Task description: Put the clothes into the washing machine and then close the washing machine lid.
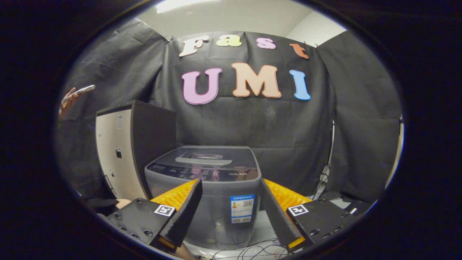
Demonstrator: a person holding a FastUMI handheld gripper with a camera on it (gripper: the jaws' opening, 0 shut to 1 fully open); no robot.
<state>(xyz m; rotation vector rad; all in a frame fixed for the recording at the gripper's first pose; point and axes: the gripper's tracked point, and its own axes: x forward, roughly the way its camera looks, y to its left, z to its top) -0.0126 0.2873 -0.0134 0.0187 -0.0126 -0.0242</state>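
A small grey top-loading washing machine (205, 195) stands just ahead of my fingers, in front of the black cloth wall. Its dark glass lid (207, 159) lies flat and closed, with a control strip along the front edge. My gripper (229, 184) is open, its two fingers spread wide on either side of the machine's front, with nothing held between them. I see no clothes from here.
A tall cabinet (124, 151) with a pale front and dark side stands left of the machine. A person's hand holding a phone (74, 95) shows at the far left. Loose cables (260, 249) lie on the floor below the machine. A stand pole (330, 159) rises at the right.
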